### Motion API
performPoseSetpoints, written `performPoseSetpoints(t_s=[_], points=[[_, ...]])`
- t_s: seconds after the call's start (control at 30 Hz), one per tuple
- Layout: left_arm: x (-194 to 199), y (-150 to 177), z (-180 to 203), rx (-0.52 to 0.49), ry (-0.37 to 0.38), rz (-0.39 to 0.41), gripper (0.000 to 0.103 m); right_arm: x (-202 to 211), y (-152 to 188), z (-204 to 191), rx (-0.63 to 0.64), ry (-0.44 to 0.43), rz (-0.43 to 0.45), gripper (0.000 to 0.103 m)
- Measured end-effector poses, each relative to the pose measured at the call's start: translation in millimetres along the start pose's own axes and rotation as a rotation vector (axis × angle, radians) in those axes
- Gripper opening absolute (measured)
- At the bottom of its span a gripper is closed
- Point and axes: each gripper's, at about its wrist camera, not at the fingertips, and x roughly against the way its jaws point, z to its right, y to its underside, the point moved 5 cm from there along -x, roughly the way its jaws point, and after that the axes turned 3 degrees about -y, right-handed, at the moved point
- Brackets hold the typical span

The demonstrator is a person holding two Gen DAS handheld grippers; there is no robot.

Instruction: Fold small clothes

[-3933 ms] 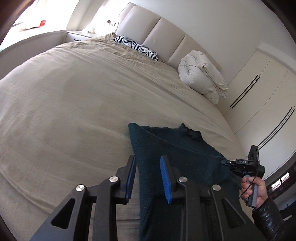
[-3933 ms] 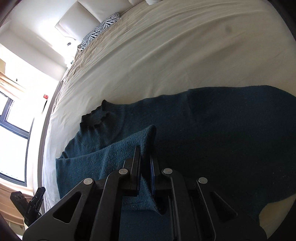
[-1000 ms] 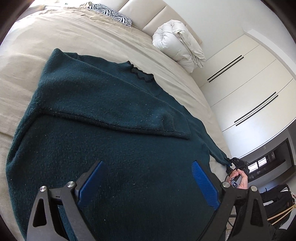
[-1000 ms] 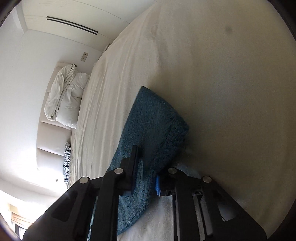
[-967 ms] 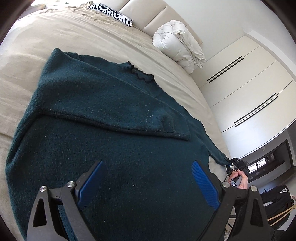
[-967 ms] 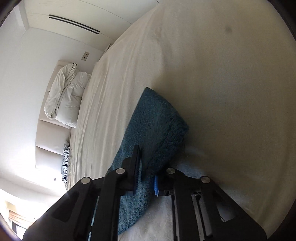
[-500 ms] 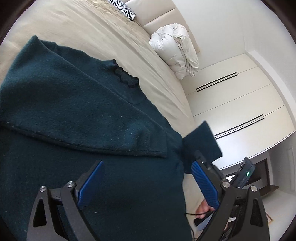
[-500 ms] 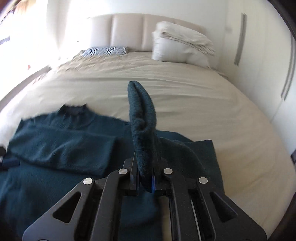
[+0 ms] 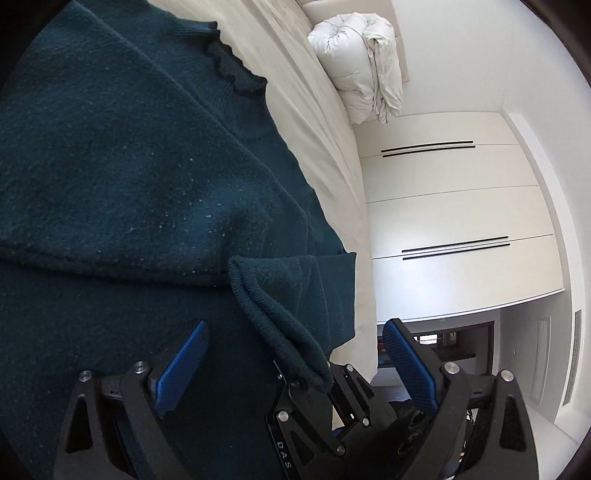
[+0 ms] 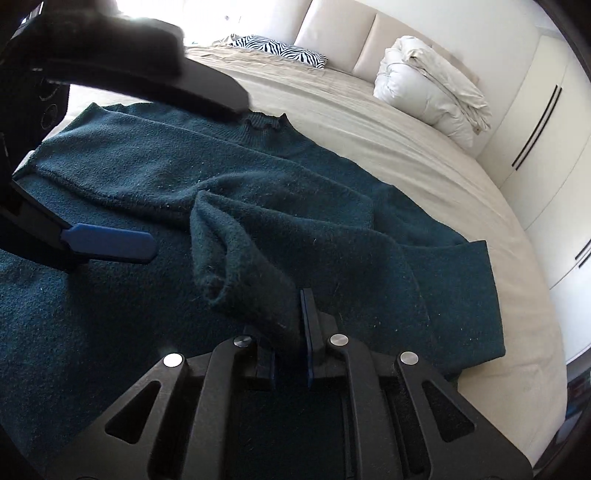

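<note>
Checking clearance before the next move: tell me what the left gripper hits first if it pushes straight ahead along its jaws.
Probably the sleeve cuff, held up between the open jaws of the left gripper by the right gripper. Beyond it lies the sweater body; depth is uncertain.

Dark teal sweater (image 10: 110, 295): knitted wool-like cloth, fuzzy, matt, flecked with pale lint; ribbed cuff (image 9: 280, 332), frilled collar (image 9: 236, 74).
Right gripper (image 10: 288, 332): matt black plastic frame, round bright metal fasteners, blue textured pads (image 10: 306, 325).
Left gripper (image 9: 291, 369): same matt black plastic, blue ribbed pads (image 9: 406, 365).
Bed cover (image 10: 388, 129): beige woven cloth, matt, lightly creased.
Rolled duvet (image 10: 432, 88): cream cloth, soft, puffy.
Headboard (image 10: 332, 33): smooth padded panels, faint sheen.
Wardrobe doors (image 9: 454, 206): smooth white finish.
</note>
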Motion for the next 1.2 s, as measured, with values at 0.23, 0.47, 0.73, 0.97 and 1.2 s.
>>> performPoseSetpoints(t_s=[0.23, 0.47, 0.73, 0.97, 1.2], points=[[-28.8, 7.3, 1.2, 0.011, -0.02, -0.092, 0.042, 24.6, 19.0, 15.0, -0.082, -0.086, 0.004, 0.059], [-5.5, -0.7, 13.3, -0.086, -0.119, -0.033, 0.008, 50.3, 61.8, 57.6, -0.351, -0.213, 0.017, 0.067], [51.0, -37.9, 70.8, -0.305, -0.179, 0.101, 0.008, 37.9, 90.0, 80.9, -0.51, -0.269, -0.024, 0.067], [82.8, -61.8, 32.6, -0.292, -0.283, 0.147, 0.008, 35.8, 96.1, 87.7, -0.544, -0.296, -0.015, 0.067], [89.0, -69.9, -24.0, -0.203, -0.356, 0.145, 0.008, 38.6, 93.6, 93.6, -0.553, -0.298, -0.017, 0.067]])
